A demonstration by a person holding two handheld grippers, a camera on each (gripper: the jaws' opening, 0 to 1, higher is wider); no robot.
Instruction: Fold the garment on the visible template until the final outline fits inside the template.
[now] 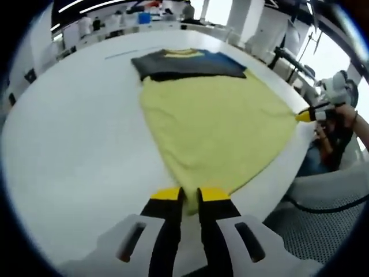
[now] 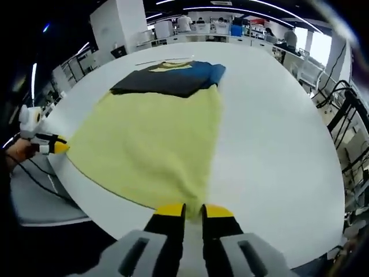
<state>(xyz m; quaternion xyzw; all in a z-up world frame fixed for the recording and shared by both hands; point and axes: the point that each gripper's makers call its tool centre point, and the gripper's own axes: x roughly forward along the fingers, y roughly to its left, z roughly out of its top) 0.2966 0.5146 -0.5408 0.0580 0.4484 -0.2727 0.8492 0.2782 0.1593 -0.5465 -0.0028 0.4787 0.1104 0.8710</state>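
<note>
A yellow garment (image 1: 213, 121) with a dark grey and blue chest band (image 1: 184, 64) lies spread flat on the white table (image 1: 81, 133), collar at the far end. My left gripper (image 1: 191, 194) is shut on one near hem corner. The right gripper (image 1: 301, 116) pinches the other hem corner at the table's right edge. In the right gripper view the same garment (image 2: 155, 133) stretches away from my right gripper (image 2: 194, 210), which is shut on its corner, and the left gripper (image 2: 62, 146) holds the far-left corner. A thin line (image 2: 155, 60) marks the table (image 2: 271, 127) beyond the collar.
The table edge runs close under both held corners. A mesh chair (image 1: 323, 231) and a black cable sit off the right edge, beside a person's hand (image 1: 341, 115). Benches, shelves and several people (image 2: 184, 23) stand far behind. Bare tabletop flanks the garment.
</note>
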